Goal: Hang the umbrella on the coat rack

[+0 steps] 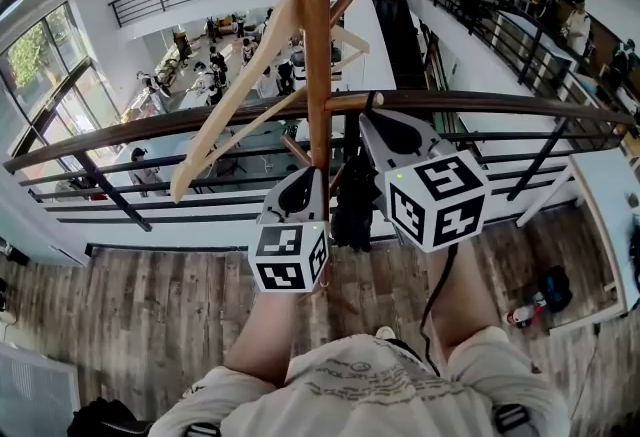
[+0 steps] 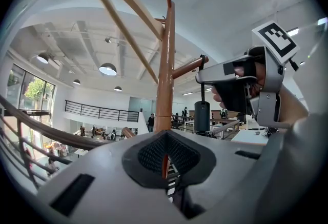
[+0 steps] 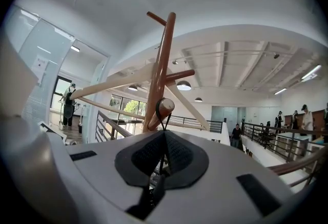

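step: hooking | right gripper [image 3: 164, 141] pinches strap [image 3: 164, 124] looped over rack peg [image 3: 166, 107], so umbrella [image 2: 202, 117] hangs | left gripper [image 2: 165, 138] closed, empty, near pole [image 2: 165, 79], standing by

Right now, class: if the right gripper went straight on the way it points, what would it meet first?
Probably the coat rack's peg, whose tip the umbrella strap loops over; depth is unclear.

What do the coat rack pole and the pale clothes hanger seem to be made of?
The coat rack pole looks like wood: reddish-brown, smooth, with a slightly glossy, probably varnished surface. The hanger seems to be pale, unstained wood with a matte finish and a flat-cut arm.
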Demonstrator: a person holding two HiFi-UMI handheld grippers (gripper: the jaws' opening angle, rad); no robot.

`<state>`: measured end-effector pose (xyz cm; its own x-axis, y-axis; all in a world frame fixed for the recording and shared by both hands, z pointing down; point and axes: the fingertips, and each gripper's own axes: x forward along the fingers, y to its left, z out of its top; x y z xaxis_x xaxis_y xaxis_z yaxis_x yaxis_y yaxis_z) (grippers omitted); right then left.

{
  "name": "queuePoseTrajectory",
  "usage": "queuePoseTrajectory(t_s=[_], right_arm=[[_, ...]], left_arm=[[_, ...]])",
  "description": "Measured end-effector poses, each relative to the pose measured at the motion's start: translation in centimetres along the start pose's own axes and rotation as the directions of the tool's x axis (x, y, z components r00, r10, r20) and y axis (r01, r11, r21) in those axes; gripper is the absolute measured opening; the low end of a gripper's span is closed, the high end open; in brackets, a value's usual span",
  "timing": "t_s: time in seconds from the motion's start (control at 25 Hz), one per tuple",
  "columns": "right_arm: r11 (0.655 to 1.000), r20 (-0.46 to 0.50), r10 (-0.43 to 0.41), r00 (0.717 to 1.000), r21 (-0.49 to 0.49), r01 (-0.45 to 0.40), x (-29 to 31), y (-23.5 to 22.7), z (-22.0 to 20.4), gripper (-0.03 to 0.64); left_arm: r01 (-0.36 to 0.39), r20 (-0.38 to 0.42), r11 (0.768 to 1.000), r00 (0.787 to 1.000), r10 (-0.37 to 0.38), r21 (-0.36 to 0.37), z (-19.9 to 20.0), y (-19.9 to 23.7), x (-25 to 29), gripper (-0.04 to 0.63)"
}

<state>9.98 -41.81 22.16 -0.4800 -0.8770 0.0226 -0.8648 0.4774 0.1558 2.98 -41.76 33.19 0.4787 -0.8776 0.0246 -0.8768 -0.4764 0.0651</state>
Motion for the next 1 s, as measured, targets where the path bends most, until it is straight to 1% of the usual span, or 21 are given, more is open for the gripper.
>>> queuePoseTrajectory(t_s=[0.16, 0.32, 0.68, 1.0], right_arm=[[1.0, -0.022, 0.006, 1.0, 0.003, -0.006, 0.8, 0.9, -0.8, 0.002], [1.0, -0.017, -0.001, 1.0, 0.015, 0.001, 1.2, 0.8, -0.9, 0.002], [0.999, -0.018, 0.027, 0.999, 0.022, -0.026, 2.5, 2.9, -1.7, 0.002], [0.999, -0.026, 0.036, 0.999, 0.029, -0.035, 3.9, 3.6, -2.7, 0.002]], left_arm=[[-0.003, -0.003, 1.0, 1.0, 0.003, -0.006, -0.1, 0.2, -0.3, -0.002], [-0.016, -0.004, 1.0, 1.0, 0.016, -0.009, -0.1, 0.5, -0.5, -0.002], [-0.048, -0.005, 0.999, 0.999, 0.048, -0.008, -0.5, 1.0, -2.4, -0.002], [-0.079, -0.011, 0.997, 0.997, 0.079, -0.013, -0.8, 1.3, -3.3, -0.002]])
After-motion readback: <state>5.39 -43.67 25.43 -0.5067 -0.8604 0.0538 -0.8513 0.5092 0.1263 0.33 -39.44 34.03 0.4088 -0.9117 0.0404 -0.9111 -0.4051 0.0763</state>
